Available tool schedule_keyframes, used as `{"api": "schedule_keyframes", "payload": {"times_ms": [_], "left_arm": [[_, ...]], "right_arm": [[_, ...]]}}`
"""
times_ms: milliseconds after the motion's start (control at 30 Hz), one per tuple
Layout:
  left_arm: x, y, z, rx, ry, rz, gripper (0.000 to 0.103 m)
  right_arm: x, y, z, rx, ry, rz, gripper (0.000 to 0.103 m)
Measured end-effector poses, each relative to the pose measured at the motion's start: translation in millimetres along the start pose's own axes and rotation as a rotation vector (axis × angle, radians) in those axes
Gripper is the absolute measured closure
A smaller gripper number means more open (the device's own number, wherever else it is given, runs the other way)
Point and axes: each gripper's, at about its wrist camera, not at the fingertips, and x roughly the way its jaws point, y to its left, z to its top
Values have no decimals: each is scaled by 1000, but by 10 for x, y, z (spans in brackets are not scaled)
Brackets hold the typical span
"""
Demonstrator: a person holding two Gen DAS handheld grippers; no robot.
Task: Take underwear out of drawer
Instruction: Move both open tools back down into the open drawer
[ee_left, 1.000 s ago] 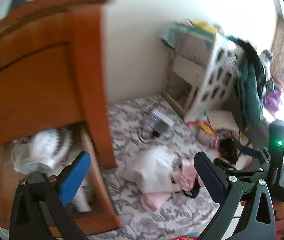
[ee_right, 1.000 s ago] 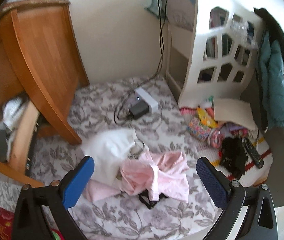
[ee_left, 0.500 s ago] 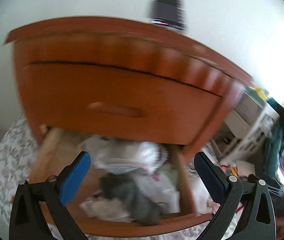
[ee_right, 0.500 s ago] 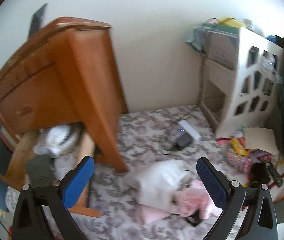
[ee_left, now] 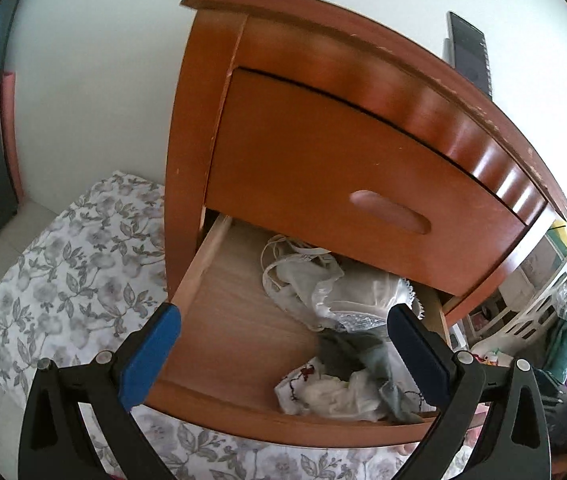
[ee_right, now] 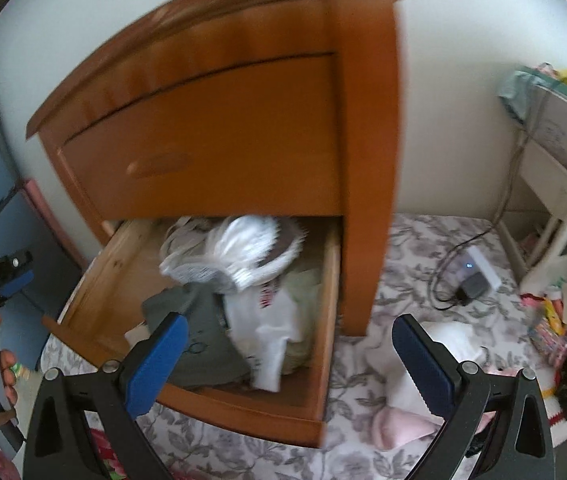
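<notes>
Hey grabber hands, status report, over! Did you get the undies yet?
Left gripper open, empty. Right gripper open, empty. Underwear in the open bottom drawer, not yet picked. Closed upper drawer overhangs the pile's back.

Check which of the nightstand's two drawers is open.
The lower wooden drawer is pulled out, with crumpled white and grey garments showing inside. The upper drawer with the oval recessed handle sits shut, flush.

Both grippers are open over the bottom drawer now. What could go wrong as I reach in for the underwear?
1. The garments lie tangled in the open drawer; one pinch may drag several out.
2. The closed upper drawer front overhangs the pile, so the left gripper may knock it.
3. The right gripper hovers over the grey cloth and may grab the wrong item.
</notes>
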Motion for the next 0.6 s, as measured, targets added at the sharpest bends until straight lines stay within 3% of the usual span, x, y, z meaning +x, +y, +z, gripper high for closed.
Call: {"api": "schedule_keyframes", "payload": {"times_ms": [267,600], "left_arm": [[205,87,73,14,90,-47,0],[738,67,217,-1,264,-35,0]], "right_arm": [[333,459,12,-112,75,40,0],[726,463,226,-116,147,10,0]]}}
